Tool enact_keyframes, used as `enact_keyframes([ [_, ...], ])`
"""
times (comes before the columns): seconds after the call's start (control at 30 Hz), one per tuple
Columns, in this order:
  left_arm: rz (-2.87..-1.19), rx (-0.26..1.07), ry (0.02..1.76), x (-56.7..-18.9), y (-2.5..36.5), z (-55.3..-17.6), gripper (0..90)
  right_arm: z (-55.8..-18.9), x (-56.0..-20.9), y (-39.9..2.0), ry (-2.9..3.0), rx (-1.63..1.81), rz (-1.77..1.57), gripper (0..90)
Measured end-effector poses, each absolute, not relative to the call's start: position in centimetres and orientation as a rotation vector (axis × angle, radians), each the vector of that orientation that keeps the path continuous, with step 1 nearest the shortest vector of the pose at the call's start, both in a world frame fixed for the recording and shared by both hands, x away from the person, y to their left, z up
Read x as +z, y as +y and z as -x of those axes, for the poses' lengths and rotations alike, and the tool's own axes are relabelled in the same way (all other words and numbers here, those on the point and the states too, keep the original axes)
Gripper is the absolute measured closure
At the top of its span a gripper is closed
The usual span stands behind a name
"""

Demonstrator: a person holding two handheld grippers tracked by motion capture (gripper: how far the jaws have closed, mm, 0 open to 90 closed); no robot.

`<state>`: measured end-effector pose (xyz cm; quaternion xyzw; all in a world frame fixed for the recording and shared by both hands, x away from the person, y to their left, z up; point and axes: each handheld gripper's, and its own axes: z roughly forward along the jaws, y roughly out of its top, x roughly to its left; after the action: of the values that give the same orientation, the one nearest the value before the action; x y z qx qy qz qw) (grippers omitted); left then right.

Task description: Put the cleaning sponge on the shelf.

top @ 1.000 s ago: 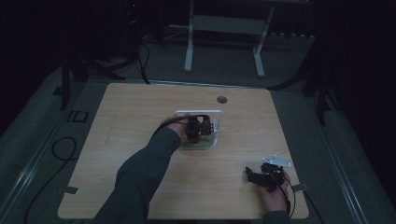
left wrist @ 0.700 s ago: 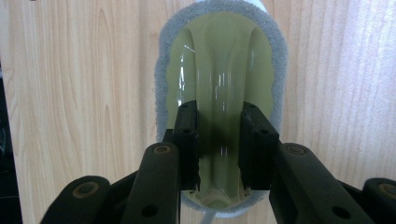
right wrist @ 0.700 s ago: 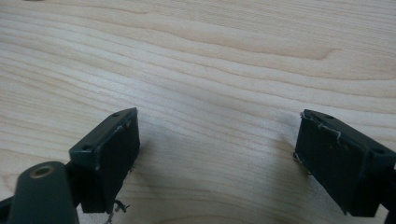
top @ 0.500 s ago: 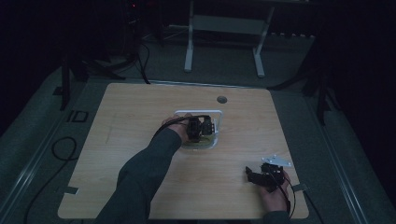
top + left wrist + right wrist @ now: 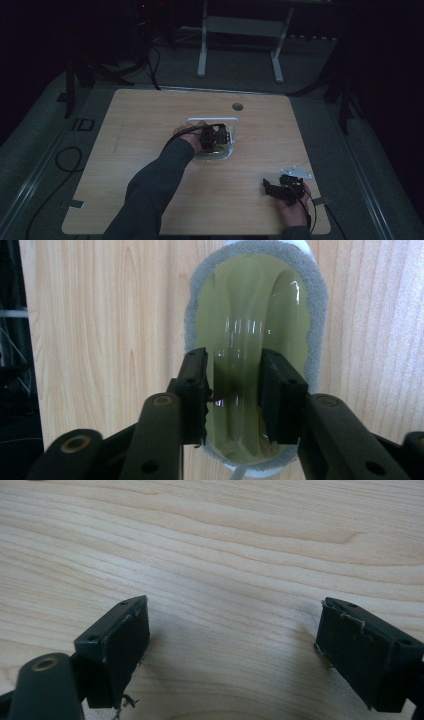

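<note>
The left tongs are reaching down into a yellow-green see-through dish with a fuzzy grey rim, near the middle of the pale wooden worktop. From the high view, this dish sits partly on a white square frame, a little toward the far edge. The two black jaws stand a small way apart, and something clear and shiny, maybe a glass tube, runs up between them. I cannot tell if the jaws are squeezing it yet or only sitting beside it. My guess is that the step now is to grab that clear thing and lift it out. To do it well, the person should close the jaws slowly and gently, because glass is slippery and can break. The jaws should sit even on both sides, so it does not twist or pop out. Then lift straight up, without bumping the soft grey rim. The right tongs are wide open and hold nothing. They rest low over bare wood near the near right corner of the worktop. Counting: two tongs, one dish, one white frame, one clear thing that I can make out, and one small round hole near the far edge.
</note>
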<state>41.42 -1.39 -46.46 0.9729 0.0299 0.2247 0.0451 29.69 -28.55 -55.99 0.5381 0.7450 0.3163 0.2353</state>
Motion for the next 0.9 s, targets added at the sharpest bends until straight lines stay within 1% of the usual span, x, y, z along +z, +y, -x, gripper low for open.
enact_keyframes([
  [0.07, -2.969, 0.696, 0.101, -46.5, -1.5, -41.4, 61.2, -29.7, -56.0, -28.5, 2.044, 0.868, -1.477, 13.3],
  [0.23, -2.967, 0.716, 0.124, -46.5, -1.6, -41.1, 58.2, -29.7, -56.0, -28.6, 2.045, 0.868, -1.477, 13.3],
  [0.3, -2.965, 0.725, 0.135, -46.4, -1.7, -41.0, 55.5, -29.7, -56.0, -28.5, 2.045, 0.867, -1.477, 13.3],
  [0.9, -2.956, 0.752, 0.127, -45.1, -0.8, -39.6, 53.2, -29.6, -56.0, -28.5, 2.046, 0.868, -1.477, 13.3],
])
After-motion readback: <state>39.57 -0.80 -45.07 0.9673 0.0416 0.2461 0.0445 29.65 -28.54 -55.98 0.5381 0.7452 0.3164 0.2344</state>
